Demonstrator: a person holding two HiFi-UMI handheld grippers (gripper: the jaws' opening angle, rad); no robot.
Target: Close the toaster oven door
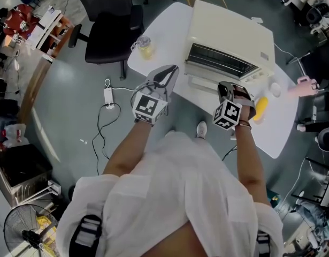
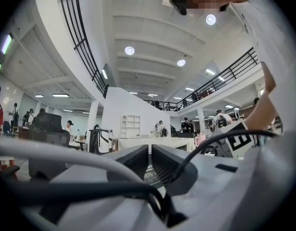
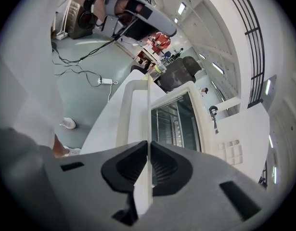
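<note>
White table (image 1: pixel 163 36) with toaster oven (image 1: pixel 228 36), jar (image 1: pixel 145 47)

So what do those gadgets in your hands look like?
Left gripper and right gripper are alike: light grey plastic shells, two black ribbed fingers, a white cube printed with black square patterns behind, black cables looping across. The person wears a white short-sleeved shirt.

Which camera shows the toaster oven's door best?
The right gripper view: the door fills the middle, its edge pinched in the right hand-held gripper. The head view shows it small, open at the toaster oven front, partly behind that gripper. The left gripper view does not show it clearly.
</note>
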